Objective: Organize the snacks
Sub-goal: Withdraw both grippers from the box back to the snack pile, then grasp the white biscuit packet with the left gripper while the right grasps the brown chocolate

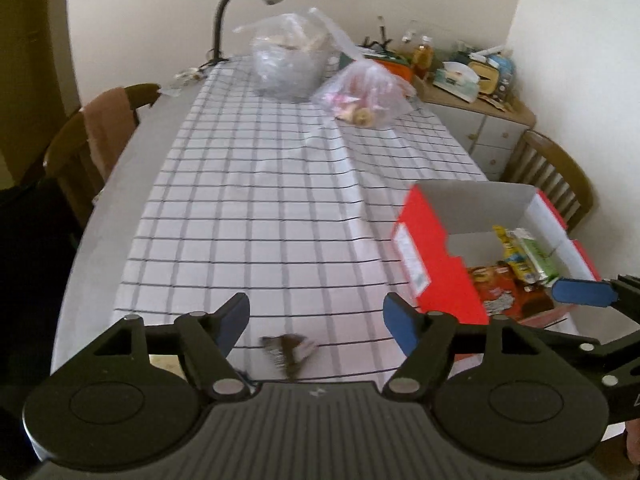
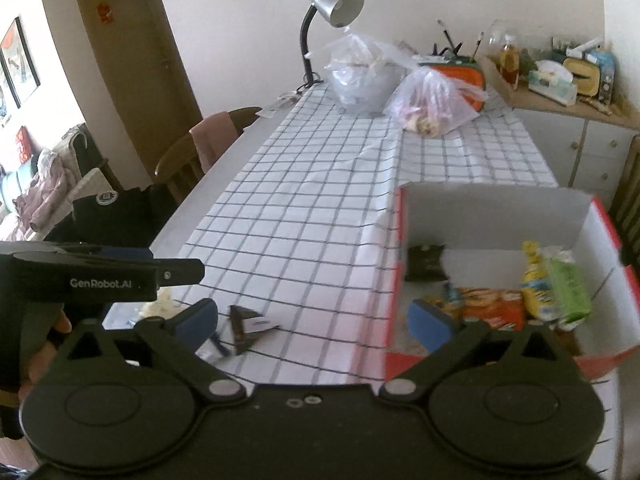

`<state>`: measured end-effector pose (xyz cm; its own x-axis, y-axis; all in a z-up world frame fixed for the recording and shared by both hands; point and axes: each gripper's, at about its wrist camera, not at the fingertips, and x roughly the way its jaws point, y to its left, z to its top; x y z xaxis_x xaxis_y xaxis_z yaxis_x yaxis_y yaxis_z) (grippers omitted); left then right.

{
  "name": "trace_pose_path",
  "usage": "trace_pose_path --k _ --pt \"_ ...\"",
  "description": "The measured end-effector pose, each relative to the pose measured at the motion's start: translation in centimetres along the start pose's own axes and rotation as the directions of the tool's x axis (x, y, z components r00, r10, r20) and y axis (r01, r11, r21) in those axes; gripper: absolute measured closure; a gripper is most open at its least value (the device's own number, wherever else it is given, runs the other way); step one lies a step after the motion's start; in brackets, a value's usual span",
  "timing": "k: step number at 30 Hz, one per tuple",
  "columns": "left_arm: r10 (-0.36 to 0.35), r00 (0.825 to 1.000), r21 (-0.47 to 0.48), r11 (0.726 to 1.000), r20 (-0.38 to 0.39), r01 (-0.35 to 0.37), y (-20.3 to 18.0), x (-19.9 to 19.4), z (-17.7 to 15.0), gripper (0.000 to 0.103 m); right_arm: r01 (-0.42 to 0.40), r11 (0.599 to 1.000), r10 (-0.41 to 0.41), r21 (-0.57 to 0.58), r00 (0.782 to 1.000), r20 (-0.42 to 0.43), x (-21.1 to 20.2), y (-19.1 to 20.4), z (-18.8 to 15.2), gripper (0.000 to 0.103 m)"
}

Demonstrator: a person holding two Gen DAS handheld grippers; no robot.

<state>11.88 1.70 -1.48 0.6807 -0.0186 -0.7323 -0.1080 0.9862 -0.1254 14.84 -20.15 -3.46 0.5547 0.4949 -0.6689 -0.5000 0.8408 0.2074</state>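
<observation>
Snack wrapper [image 1: 289, 350] lies on the checked cloth, left of the red box [image 1: 436, 264] — directly ahead of the left gripper [image 1: 316, 324], jaws spread and empty. Right gripper [image 2: 316, 320], likewise released, hangs nearer the box — the left looks closer.

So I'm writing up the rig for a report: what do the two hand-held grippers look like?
Both are matte black plastic. The left hand-held gripper and the right hand-held gripper each have two round discs at the base, angled linkage arms with silver pivot pins, and blue pads on the fingers. In the right wrist view the left one's side reads GenRobot.AI in white.
</observation>
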Motion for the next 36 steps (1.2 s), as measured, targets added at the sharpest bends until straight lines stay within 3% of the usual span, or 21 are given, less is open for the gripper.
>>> trace_pose_path --k 10,14,27,36 --pt "0.047 0.998 -0.033 0.998 -0.048 -0.049 7.1 0.8 -2.1 0.028 0.063 0.998 -0.063 -0.008 0.998 -0.001 3.9 4.2 -1.6 0.002" --pt "0.040 0.996 -0.006 0.999 -0.078 -0.041 8.3 1.4 -3.6 0.028 0.068 0.998 -0.068 -0.014 0.997 -0.042 5.9 4.6 -1.8 0.002" --pt "-0.045 0.978 0.119 0.990 -0.203 0.070 8.1 5.4 -8.5 0.028 0.058 0.997 -0.067 -0.051 0.980 -0.190 13.1 5.7 -2.3 0.005" --pt "-0.059 0.982 0.274 0.956 -0.177 0.106 5.6 5.9 -9.5 0.028 0.020 0.997 -0.040 -0.077 0.965 -0.260 16.0 5.5 -2.2 0.010"
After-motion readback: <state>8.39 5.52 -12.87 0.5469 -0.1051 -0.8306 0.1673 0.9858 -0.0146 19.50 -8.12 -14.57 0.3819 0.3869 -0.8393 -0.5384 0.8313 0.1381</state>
